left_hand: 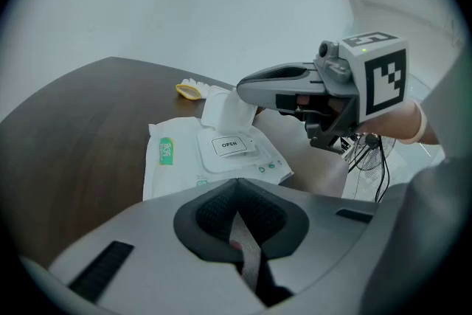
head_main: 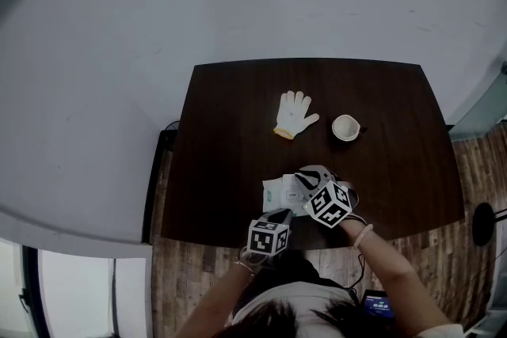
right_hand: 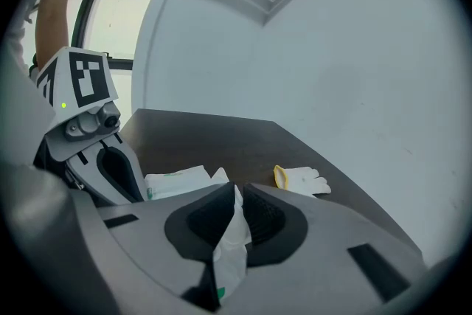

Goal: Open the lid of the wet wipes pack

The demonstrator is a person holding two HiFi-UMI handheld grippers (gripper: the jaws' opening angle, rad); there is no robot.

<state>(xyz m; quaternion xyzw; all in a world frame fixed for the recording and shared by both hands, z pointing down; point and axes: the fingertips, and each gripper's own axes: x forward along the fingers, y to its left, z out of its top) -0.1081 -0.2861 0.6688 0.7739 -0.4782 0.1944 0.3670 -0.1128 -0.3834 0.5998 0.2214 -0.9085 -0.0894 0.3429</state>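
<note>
The left hand-held gripper (left_hand: 237, 187) and right hand-held gripper (right_hand: 234, 189) have grey shells, black pads (left_hand: 208, 215), black-and-white marker cubes (left_hand: 380, 77).

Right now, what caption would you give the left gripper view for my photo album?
Fingers of the right gripper at the raised white lid of a wet wipes pack on a dark table.

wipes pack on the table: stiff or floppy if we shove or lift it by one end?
Likely floppy: the white soft-film wet wipes pack shows wrinkled film. Lying flat on the dark brown table, it should slide, not tip. Only its raised white plastic lid looks stiff.
</note>
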